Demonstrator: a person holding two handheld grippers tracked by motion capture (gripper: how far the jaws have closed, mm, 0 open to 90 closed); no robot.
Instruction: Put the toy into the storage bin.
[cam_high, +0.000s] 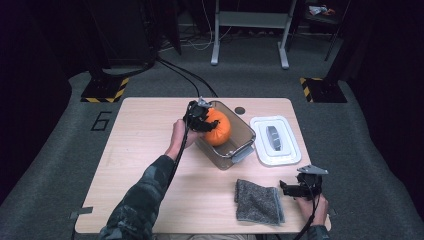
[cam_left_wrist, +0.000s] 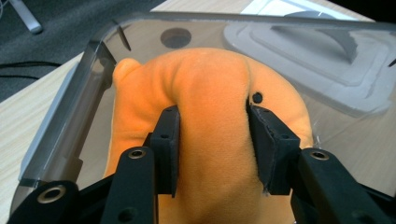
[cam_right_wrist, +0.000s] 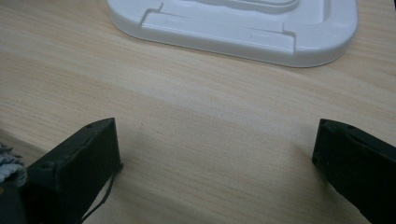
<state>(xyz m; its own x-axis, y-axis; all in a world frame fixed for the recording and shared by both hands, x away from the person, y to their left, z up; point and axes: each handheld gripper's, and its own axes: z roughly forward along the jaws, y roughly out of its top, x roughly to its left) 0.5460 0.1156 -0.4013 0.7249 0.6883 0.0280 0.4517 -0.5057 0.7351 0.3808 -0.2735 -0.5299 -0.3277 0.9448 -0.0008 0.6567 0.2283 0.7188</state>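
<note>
Nearest the high camera, a camouflage sleeve (cam_high: 142, 200) runs up from the bottom edge to the left gripper (cam_high: 202, 120), which is clamped on an orange plush toy (cam_high: 218, 126) over the clear plastic bin (cam_high: 239, 150). In the left gripper view the two black pads press into the toy's soft middle from either side, denting the fabric, with the toy sitting down inside the bin's walls and one bin corner just to the left. To the right of the bin a white lid (cam_high: 276, 140) lies flat on the counter (cam_high: 150, 150). The right gripper (cam_high: 295, 189) rests low over the counter near its front right edge, jaws spread wide with nothing between them, only bare wood there. Just beside it to the left lies a folded grey cloth (cam_high: 257, 201)
</note>
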